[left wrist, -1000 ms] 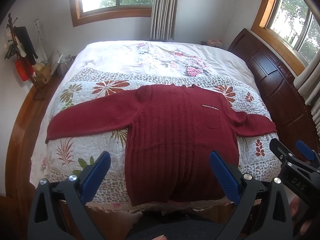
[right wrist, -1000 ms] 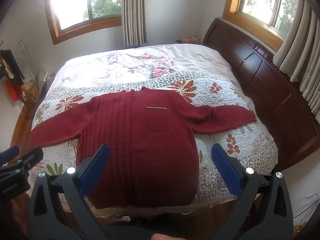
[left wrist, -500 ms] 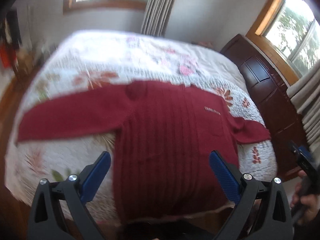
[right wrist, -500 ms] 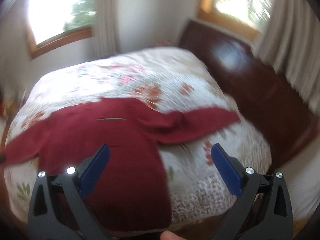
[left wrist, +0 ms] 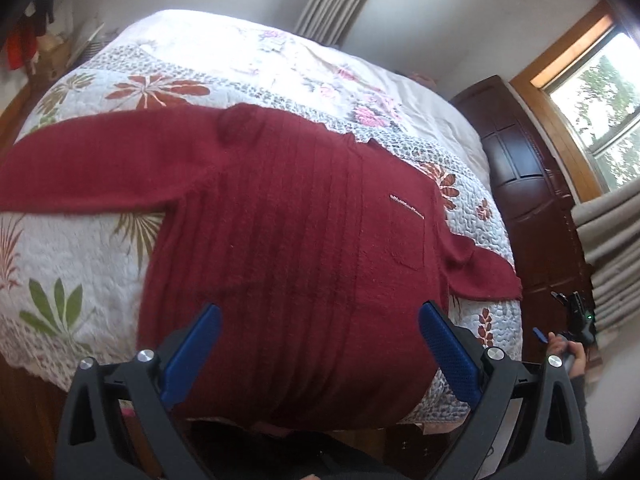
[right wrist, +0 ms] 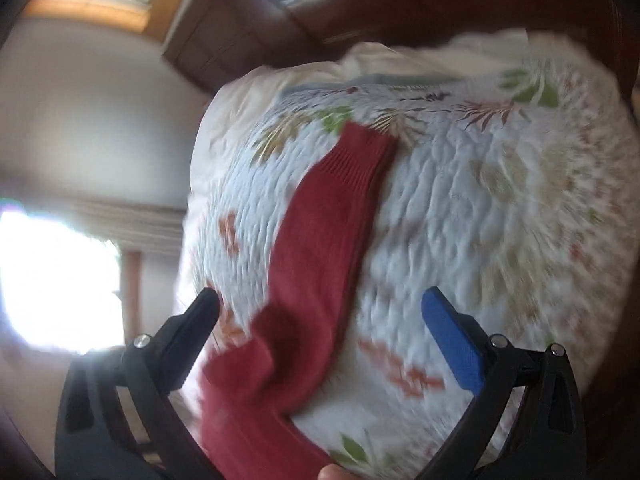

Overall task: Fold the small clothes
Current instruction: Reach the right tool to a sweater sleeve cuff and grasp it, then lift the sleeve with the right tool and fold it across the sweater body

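Observation:
A dark red knitted sweater [left wrist: 288,216] lies flat and face up on the bed, both sleeves spread wide, a small chest pocket [left wrist: 406,236] on its right side. My left gripper [left wrist: 320,344] hovers open above the sweater's lower hem, nothing between its blue pads. The right wrist view is blurred and tilted; it shows the sweater's right sleeve [right wrist: 320,240] running to its ribbed cuff [right wrist: 366,148]. My right gripper [right wrist: 320,316] is open over that sleeve near the shoulder. The right gripper also shows small at the bed's right side [left wrist: 576,320], held by a hand.
The sweater rests on a white floral quilt [left wrist: 68,248] covering the bed. A dark wooden headboard [left wrist: 528,184] stands on the right, with windows and curtains behind. Clothes and clutter [left wrist: 28,44] sit beside the bed's far left.
Both grippers have come closer to the bed. The right one has swung far right and turned over the right sleeve; the left one dropped toward the hem. The sweater has not moved.

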Demonstrator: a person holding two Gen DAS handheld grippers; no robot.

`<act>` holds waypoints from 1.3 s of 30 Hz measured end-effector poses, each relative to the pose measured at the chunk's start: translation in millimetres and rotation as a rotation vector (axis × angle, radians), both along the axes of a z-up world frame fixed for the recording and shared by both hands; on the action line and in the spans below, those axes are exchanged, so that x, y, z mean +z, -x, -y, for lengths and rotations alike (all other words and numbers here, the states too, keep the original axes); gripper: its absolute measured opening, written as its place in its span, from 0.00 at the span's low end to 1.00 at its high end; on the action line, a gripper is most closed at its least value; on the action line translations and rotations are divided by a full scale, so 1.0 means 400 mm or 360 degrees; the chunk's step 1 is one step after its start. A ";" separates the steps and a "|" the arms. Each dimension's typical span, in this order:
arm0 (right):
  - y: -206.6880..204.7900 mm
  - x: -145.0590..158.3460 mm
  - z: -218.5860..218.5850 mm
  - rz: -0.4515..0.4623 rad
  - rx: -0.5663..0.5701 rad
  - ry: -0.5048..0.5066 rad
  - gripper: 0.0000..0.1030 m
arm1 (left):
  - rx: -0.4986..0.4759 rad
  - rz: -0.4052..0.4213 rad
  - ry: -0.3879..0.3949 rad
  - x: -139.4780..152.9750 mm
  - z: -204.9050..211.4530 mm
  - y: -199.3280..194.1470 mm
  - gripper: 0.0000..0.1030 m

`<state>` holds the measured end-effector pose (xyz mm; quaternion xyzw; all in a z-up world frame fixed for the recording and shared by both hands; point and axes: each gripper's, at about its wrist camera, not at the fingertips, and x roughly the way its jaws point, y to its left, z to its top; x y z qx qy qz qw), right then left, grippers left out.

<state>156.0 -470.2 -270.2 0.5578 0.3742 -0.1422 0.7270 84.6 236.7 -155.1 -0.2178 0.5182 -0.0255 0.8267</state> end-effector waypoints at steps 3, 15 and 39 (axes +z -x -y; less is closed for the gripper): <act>-0.046 -0.079 0.076 0.0064 -0.0048 -0.0181 0.97 | 0.0054 -0.0053 -0.0010 0.003 0.033 -0.006 0.96; -0.160 -0.213 0.193 0.0252 0.0054 -0.0283 0.62 | 0.0088 -0.0044 -0.0040 0.063 0.163 -0.021 0.96; -0.218 -0.056 0.161 0.0331 0.0264 0.0012 0.10 | 0.0378 -0.0230 0.0410 -0.023 0.104 -0.016 0.96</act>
